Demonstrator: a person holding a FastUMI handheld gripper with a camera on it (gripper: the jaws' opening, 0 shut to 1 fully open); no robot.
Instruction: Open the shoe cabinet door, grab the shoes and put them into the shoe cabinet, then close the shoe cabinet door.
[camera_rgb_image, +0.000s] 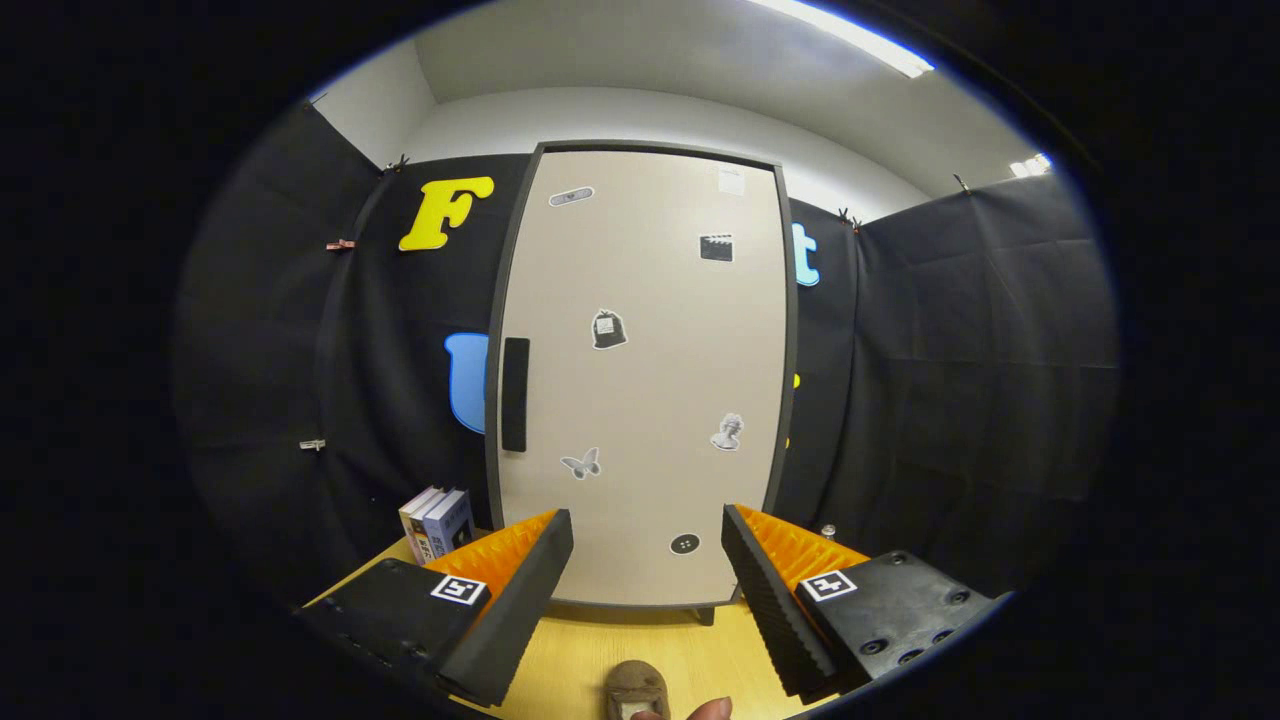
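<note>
Hovering with fingers spread wide, the gripper (648, 560) faces the tall beige shoe cabinet's shut door (640, 380); small brown shoe (635, 688) at bottom centre.

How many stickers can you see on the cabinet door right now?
7 on the cabinet door: two along the top, a clapperboard below the right one, a bag mid-door, a bust lower right, a butterfly lower left, a round one near the bottom. The open jaws of the gripper may hide more.

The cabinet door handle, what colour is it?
Black, a vertical handle on the beige cabinet door, seen in the gripper view.
</note>
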